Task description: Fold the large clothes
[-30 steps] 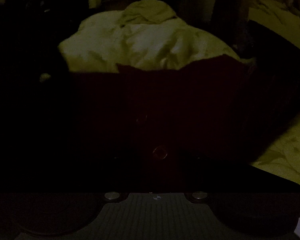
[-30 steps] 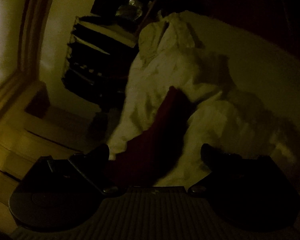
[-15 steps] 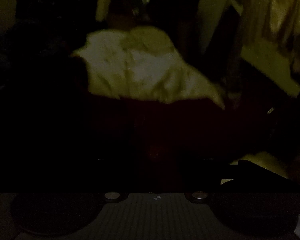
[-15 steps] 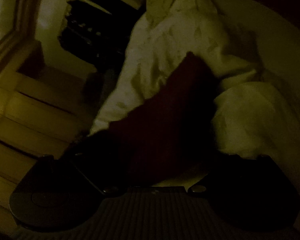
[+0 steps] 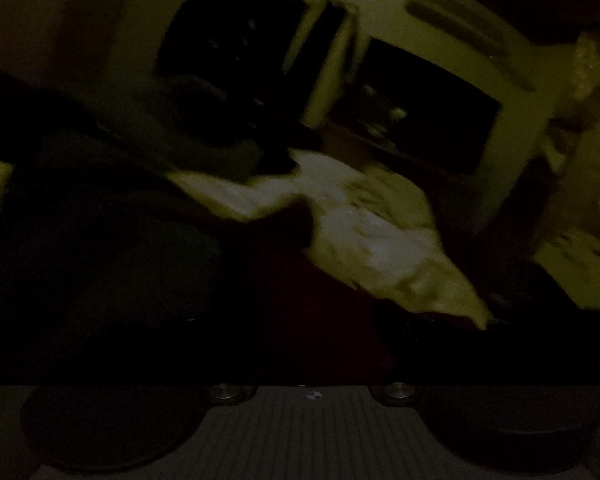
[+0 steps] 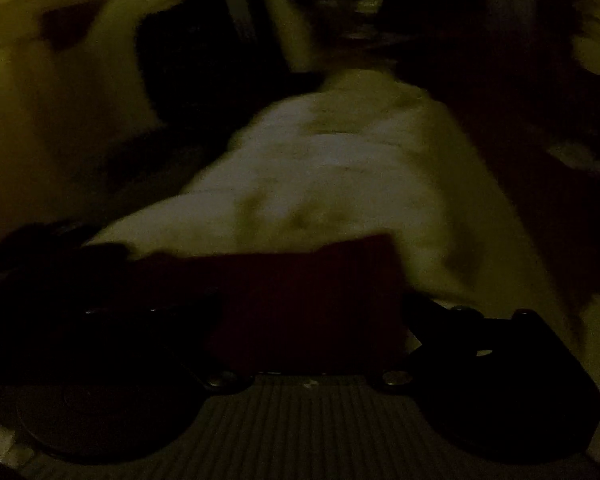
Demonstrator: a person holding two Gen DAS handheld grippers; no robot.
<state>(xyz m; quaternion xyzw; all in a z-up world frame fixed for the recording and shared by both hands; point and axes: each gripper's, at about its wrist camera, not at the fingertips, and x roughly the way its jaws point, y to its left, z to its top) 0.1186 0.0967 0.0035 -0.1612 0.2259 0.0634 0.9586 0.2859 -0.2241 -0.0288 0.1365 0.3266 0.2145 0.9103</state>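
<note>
Two wrist views in very dim, motion-blurred light. In the right wrist view we see the dark red garment (image 6: 300, 300) filling the gap of the right claw (image 6: 312, 320), its upper edge running across the view just above the two dark finger bodies; the cloth reaches right down to the claw's base, so we judge that the claw is pinching it, though the fingertips themselves are lost in shadow and the grip cannot be confirmed. Behind the red edge rises a pale heap of white fabric (image 6: 340, 168), near the garment and seemingly touching it. In the left wrist view the same dark red garment (image 5: 320, 312) lies directly ahead of the left claw (image 5: 312, 344), again against the white fabric (image 5: 372, 232); here the fingers are too dark to make out, and we cannot tell whether this claw is spread, pressed together or gripping. We read the arrangement as a two-handed hold: taking one edge of a large garment at two points keeps it taut and level, so that it can be carried over into a fold. A dark shelf unit (image 5: 420, 96) stands behind the heap.
</note>
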